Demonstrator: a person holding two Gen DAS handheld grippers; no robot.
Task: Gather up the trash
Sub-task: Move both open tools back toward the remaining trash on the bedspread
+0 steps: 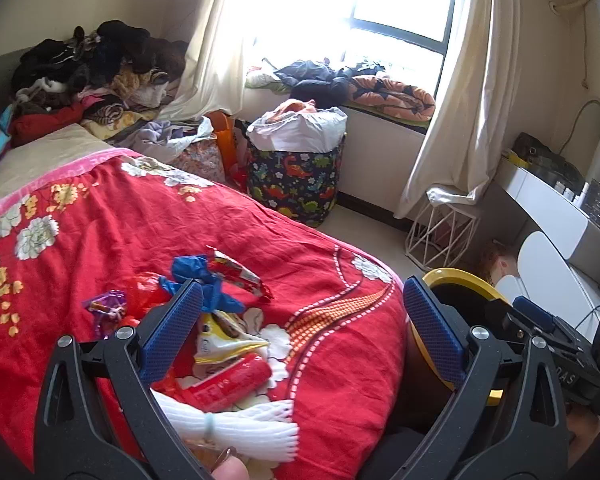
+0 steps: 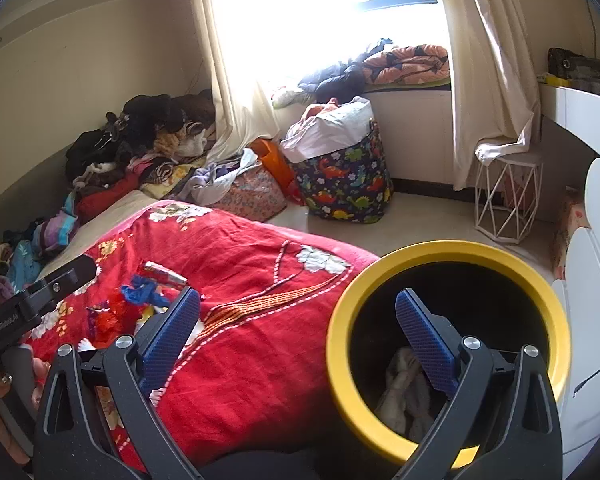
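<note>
Trash lies on the red floral bedspread (image 1: 120,216): a red cylinder wrapper (image 1: 230,380), a yellow-white snack packet (image 1: 224,340), a blue crumpled bag (image 1: 204,280), a red snack wrapper (image 1: 240,270), a purple wrapper (image 1: 108,308) and white foam netting (image 1: 236,428). My left gripper (image 1: 304,332) is open above this pile, holding nothing. My right gripper (image 2: 300,336) is open and empty, its right finger over the mouth of a yellow-rimmed black bin (image 2: 452,252) beside the bed. White crumpled trash (image 2: 404,396) lies inside the bin. The bin's rim also shows in the left wrist view (image 1: 460,280).
A dinosaur-print laundry basket (image 2: 344,184) stands on the floor by the window. Clothes are piled at the bed's far end (image 1: 92,68). A white wire stool (image 2: 508,196) and white furniture (image 2: 596,280) stand at the right. The left gripper's body (image 2: 32,300) shows left.
</note>
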